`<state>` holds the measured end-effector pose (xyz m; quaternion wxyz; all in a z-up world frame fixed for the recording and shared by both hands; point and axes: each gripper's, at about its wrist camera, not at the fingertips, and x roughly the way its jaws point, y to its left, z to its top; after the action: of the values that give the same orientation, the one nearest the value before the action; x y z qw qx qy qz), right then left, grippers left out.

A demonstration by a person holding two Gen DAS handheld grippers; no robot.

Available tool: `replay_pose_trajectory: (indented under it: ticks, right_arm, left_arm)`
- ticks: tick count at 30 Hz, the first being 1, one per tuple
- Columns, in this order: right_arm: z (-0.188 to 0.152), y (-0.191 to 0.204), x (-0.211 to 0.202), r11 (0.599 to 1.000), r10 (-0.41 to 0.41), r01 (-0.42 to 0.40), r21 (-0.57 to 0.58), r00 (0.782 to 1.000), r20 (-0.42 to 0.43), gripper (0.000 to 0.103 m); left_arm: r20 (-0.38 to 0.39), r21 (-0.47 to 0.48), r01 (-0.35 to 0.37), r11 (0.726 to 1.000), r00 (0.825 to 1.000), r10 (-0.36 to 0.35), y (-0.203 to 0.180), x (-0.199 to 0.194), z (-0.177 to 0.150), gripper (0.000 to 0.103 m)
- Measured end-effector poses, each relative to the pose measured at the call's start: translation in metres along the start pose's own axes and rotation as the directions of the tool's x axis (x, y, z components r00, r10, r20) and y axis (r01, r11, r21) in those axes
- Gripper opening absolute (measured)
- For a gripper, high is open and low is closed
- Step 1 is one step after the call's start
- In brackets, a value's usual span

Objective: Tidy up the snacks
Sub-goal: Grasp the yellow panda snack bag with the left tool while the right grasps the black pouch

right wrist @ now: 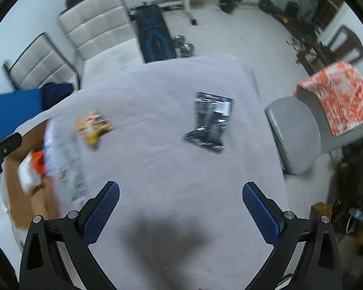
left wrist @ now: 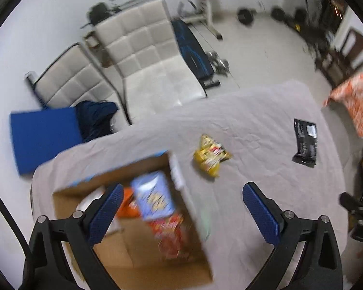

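Observation:
An open cardboard box (left wrist: 157, 261) stands on the grey-clothed table (left wrist: 254, 111) at the left. Inside lie a light-blue snack bag (left wrist: 153, 197), a red one (left wrist: 170, 234) and an orange one (left wrist: 129, 207). A yellow snack bag (left wrist: 210, 155) lies on the cloth right of the box, and a black packet (left wrist: 305, 142) farther right. My left gripper (left wrist: 182, 191) hangs open above the box's right wall, holding nothing. My right gripper (right wrist: 180, 189) is open and empty over bare cloth, with the black packet (right wrist: 209, 120) ahead, the yellow bag (right wrist: 93, 126) to the left and the box (right wrist: 24, 193) at far left.
Two white padded chairs (left wrist: 142, 55) stand beyond the table, with a blue cushion (left wrist: 45, 137) at the left. A grey chair (right wrist: 300, 133) with an orange patterned cloth (right wrist: 343, 96) is to the right. Gym weights and a bench (right wrist: 152, 33) fill the far floor.

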<state>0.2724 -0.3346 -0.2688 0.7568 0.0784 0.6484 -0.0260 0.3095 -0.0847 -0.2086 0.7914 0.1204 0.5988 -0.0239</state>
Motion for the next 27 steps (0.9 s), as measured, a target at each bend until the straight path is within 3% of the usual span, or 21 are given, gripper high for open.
replay_pose_trajectory:
  ticks: [4, 10, 13, 16, 18, 21, 23, 24, 27]
  right_arm:
    - [0.031, -0.051, 0.056, 0.997, 0.046, -0.040, 0.068, 0.994, -0.098, 0.103]
    - [0.064, -0.083, 0.114, 0.997, 0.052, -0.039, 0.073, 0.981, -0.186, 0.103]
    - [0.078, -0.082, 0.144, 0.997, 0.057, -0.045, 0.059, 0.972, -0.227, 0.103]
    - [0.088, -0.077, 0.166, 0.997, 0.063, -0.051, 0.052, 0.963, -0.262, 0.103]
    - [0.094, -0.076, 0.181, 0.997, 0.064, -0.049, 0.061, 0.957, -0.281, 0.103]
    - [0.103, -0.076, 0.207, 0.992, 0.087, -0.054, 0.113, 0.947, -0.310, 0.102]
    - [0.107, -0.076, 0.221, 0.988, 0.098, -0.052, 0.148, 0.940, -0.326, 0.095]
    - [0.107, -0.076, 0.227, 0.987, 0.096, -0.045, 0.155, 0.936, -0.338, 0.082]
    - [0.106, -0.071, 0.231, 0.991, 0.046, -0.001, 0.131, 0.940, -0.339, 0.063]
  left_arm:
    - [-0.115, 0.147, -0.042, 0.988, 0.992, 0.060, -0.040, 0.067, 0.039, 0.101]
    - [-0.283, 0.266, -0.019, 0.964, 0.954, 0.097, -0.066, 0.154, 0.058, 0.100]
    - [-0.365, 0.287, -0.007, 0.958, 0.924, 0.116, -0.069, 0.190, 0.058, 0.091]
    - [-0.423, 0.300, 0.011, 0.954, 0.898, 0.122, -0.073, 0.216, 0.056, 0.059]
    - [-0.457, 0.292, 0.017, 0.956, 0.881, 0.124, -0.077, 0.227, 0.051, 0.051]
    - [-0.455, 0.234, 0.028, 0.972, 0.887, 0.084, -0.080, 0.226, 0.047, 0.050]
    - [-0.455, 0.123, 0.056, 0.991, 0.890, 0.006, -0.077, 0.220, 0.043, 0.050]
    - [-0.454, 0.077, 0.065, 0.995, 0.891, -0.023, -0.076, 0.218, 0.041, 0.050]
    - [-0.437, -0.091, 0.107, 0.990, 0.889, -0.136, -0.074, 0.210, 0.028, 0.050]
